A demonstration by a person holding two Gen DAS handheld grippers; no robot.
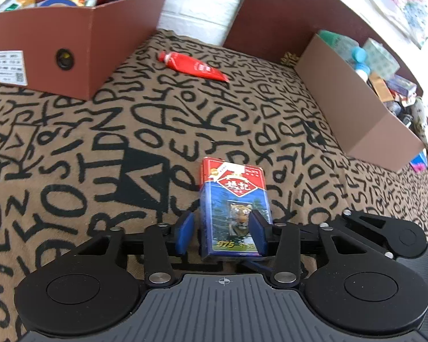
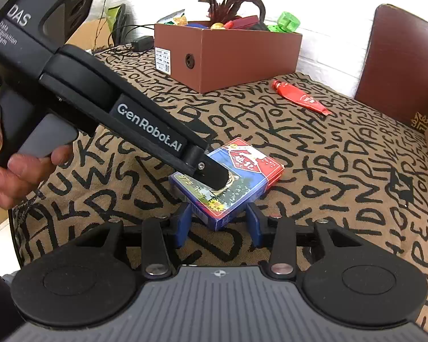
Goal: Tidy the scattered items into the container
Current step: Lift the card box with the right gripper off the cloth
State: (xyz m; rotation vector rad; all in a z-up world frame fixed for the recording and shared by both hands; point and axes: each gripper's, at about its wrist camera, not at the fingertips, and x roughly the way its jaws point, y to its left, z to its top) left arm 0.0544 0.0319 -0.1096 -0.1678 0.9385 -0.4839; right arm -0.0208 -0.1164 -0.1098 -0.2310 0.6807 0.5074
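A blue and red card pack [image 1: 234, 196] with a tiger picture lies on the lettered cloth. My left gripper [image 1: 222, 233] straddles it with jaws apart: the left pad [image 1: 185, 233] stands clear of the pack's edge, and the right pad [image 1: 258, 232] lies over its face. In the right wrist view that left gripper's finger [image 2: 214, 175] rests on top of the pack [image 2: 251, 168]. My right gripper [image 2: 219, 225] is open, with the pack's near corner between its fingers, untouched. A red tube [image 1: 194, 67] [image 2: 299, 97] lies farther back on the cloth.
A brown box [image 1: 42, 48] [image 2: 228, 54] full of items stands at the back. A tan box [image 1: 356, 114] holding several packets lines the right side. A brown chair back [image 2: 399, 65] rises behind the table. A person's hand [image 2: 14, 168] grips the left gripper's handle.
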